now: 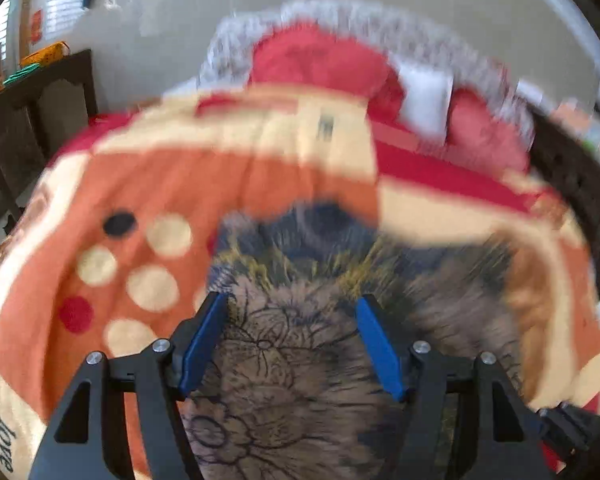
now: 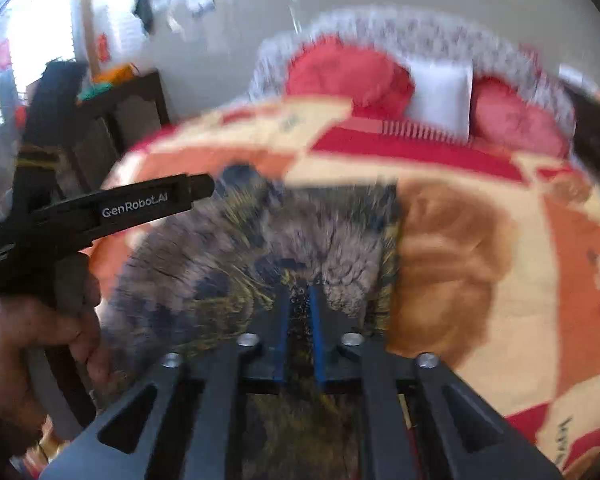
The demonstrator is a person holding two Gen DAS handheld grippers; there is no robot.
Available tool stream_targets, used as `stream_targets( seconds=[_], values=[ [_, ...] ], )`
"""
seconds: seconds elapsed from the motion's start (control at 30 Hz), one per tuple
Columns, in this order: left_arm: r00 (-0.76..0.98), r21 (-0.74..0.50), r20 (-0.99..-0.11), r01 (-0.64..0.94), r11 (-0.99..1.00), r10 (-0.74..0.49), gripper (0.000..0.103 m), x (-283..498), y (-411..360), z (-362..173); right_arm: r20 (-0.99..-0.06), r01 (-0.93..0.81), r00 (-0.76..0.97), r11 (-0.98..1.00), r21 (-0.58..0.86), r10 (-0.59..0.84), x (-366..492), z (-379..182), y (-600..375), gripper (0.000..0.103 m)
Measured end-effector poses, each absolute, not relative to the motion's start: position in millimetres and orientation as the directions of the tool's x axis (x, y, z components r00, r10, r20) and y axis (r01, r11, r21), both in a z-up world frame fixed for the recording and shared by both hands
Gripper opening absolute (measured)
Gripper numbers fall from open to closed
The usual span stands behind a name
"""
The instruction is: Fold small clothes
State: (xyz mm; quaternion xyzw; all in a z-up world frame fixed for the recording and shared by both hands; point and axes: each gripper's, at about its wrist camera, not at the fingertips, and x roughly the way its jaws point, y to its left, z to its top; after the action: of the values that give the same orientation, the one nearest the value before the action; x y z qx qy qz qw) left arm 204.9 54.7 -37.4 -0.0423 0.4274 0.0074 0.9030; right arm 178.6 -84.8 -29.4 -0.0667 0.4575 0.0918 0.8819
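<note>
A small grey-brown patterned garment with dark flower outlines and yellow-and-navy trim [image 1: 300,340] lies on an orange, cream and red blanket [image 1: 148,184] on a bed. My left gripper [image 1: 292,300] is open, its blue fingers [image 1: 204,340] spread just above the garment, holding nothing. My right gripper [image 2: 300,292] is shut on the garment's edge [image 2: 236,248], with cloth pinched between its blue fingers [image 2: 318,336]. The left gripper's black body shows in the right wrist view [image 2: 100,208], held by a hand [image 2: 24,340]. Both views are blurred.
Red pillows [image 2: 348,76] and a white pillow [image 2: 440,96] lie at the bed's head against a grey patterned headboard [image 2: 412,28]. A dark wooden cabinet [image 1: 36,120] stands at the left by a window. A dark bed frame [image 1: 572,176] runs along the right.
</note>
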Motion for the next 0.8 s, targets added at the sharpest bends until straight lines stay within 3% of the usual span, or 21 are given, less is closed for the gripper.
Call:
stream_targets(
  seconds=[0.2, 0.8],
  values=[
    [0.627, 0.018, -0.778, -0.043, 0.999, 0.041, 0.075, 206.7, 43.2, -59.3, -0.790, -0.241, 0.600, 0.970, -0.031, 0.124, 171.6, -59.7, -98.7, 0.011],
    [0.640, -0.012, -0.768, -0.048, 0.999, 0.021, 0.075, 204.7, 47.2, -58.7, -0.782, -0.239, 0.610, 0.971, -0.031, 0.125, 174.1, -60.1, -98.8, 0.011]
  ],
)
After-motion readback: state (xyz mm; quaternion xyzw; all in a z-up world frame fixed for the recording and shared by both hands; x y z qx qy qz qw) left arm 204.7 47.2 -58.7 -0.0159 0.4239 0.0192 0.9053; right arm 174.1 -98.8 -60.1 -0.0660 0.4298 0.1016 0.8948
